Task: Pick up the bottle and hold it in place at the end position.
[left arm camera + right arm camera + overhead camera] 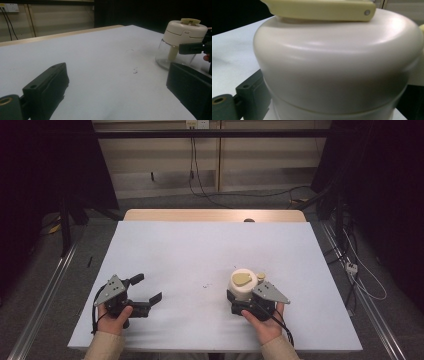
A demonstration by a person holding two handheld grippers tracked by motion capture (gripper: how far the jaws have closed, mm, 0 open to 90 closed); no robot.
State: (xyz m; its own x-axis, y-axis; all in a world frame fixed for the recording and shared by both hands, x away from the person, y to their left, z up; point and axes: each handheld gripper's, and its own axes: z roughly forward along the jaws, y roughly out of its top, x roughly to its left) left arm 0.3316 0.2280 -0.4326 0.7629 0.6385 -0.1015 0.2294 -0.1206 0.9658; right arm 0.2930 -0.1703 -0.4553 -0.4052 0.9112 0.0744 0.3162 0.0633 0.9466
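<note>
two risks: right tongs (239, 301) pinching the glass jar (243, 287) low may let it slip or tip; left tongs (148, 289) sit spread, well apart

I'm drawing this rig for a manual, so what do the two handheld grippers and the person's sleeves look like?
Both the left gripper and the right gripper are black, each with a grey three-cornered plate on top and a black cable trailing back. The left gripper's fingers are thick, blocky and black, with a brass-coloured pivot near the base. The sleeves are beige with ribbed cuffs.
</note>
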